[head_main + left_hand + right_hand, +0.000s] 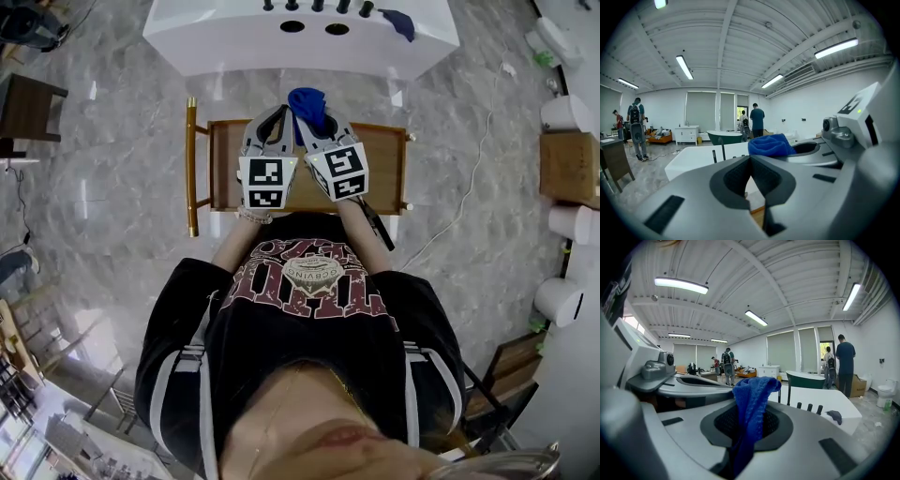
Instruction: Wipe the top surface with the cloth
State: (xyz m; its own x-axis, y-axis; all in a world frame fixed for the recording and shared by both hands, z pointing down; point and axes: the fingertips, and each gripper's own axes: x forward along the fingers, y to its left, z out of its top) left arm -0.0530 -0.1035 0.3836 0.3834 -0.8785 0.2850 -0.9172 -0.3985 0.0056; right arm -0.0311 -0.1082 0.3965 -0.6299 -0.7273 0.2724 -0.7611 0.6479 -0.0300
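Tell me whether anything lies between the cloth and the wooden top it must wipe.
Nothing visible does. The blue cloth, clamped in the right tool, is held over the wooden top, whose bare parts show no objects. The tools hide its middle. The left tool, shut and empty, sits alongside.

The head view is looking steeply down from high up, in front of the white tub (pixel 234 42). Both gripper views are looking level across that tub from low and near. All three are sharing the blue cloth (pixel 309 101).
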